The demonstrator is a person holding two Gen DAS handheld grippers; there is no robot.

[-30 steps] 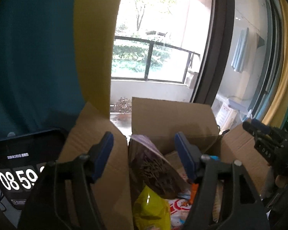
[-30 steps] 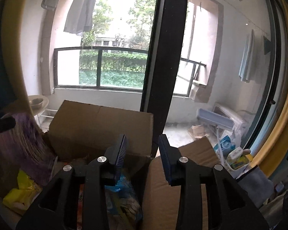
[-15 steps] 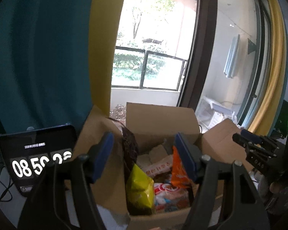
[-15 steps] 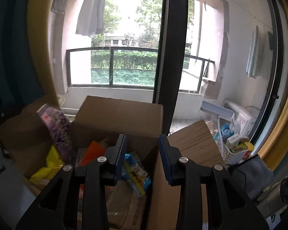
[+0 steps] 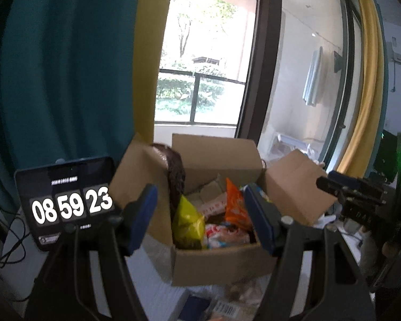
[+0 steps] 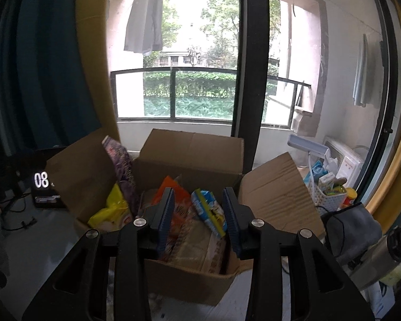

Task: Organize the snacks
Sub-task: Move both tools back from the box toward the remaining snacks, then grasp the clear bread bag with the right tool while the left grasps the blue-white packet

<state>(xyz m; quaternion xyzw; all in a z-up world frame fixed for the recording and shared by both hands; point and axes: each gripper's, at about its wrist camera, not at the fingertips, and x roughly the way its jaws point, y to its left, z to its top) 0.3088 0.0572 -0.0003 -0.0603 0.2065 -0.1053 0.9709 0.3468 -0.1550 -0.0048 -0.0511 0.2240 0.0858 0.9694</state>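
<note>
1. Looking along the left hand-held gripper (image 5: 200,211), its blue pads stand wide apart and released, nothing between them. The open cardboard box (image 5: 222,264) sits just beyond the fingertips on the bench (image 5: 157,299), flaps up. Inside it, seen between the pads, lie a yellow-green packet (image 5: 187,222), an orange packet (image 5: 236,206) and a dark bag (image 5: 175,171) standing against the left flap. A screen with clock digits (image 5: 66,203) stands left of the box.
2. From the right wrist, the right hand-held gripper (image 6: 197,216) has just been opening its jaws; they grasp nothing. The box lies directly ahead, with a blue packet (image 6: 209,211) showing in the gap, inside the box and apart from the pads.
</note>
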